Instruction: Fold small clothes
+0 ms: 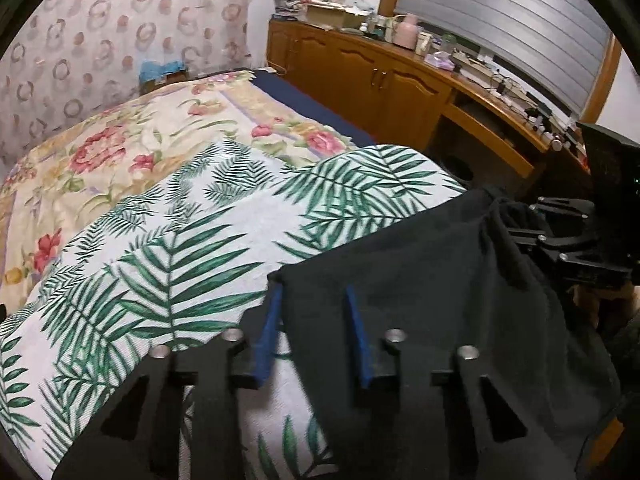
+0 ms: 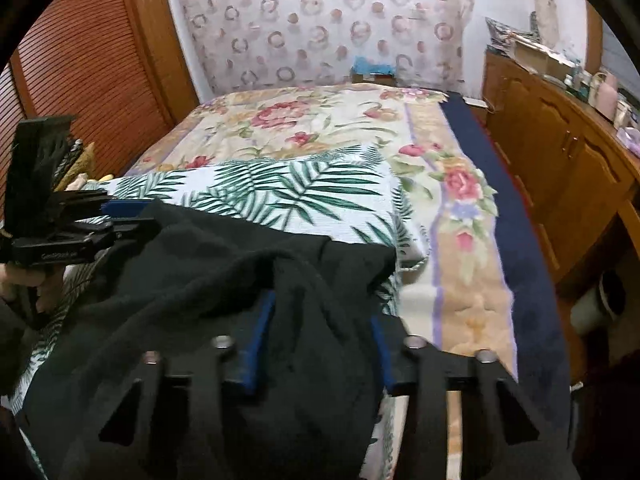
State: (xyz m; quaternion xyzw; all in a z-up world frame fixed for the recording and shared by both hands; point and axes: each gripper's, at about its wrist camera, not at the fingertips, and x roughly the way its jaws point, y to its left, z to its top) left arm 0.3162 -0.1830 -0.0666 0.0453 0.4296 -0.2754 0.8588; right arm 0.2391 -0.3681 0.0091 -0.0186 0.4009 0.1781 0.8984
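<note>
My left gripper [image 1: 314, 332] has its blue pads apart around one corner of the black garment [image 1: 420, 280], which lies on the palm-leaf cloth [image 1: 180, 248] over the bed. My right gripper [image 2: 316, 344] straddles the other end, seemingly unclamped, though folds hide the pads.

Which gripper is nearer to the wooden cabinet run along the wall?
Right. The right gripper holds the black garment at the bed edge facing the wooden cabinets; the left gripper grips the garment's other end, further from them.
</note>
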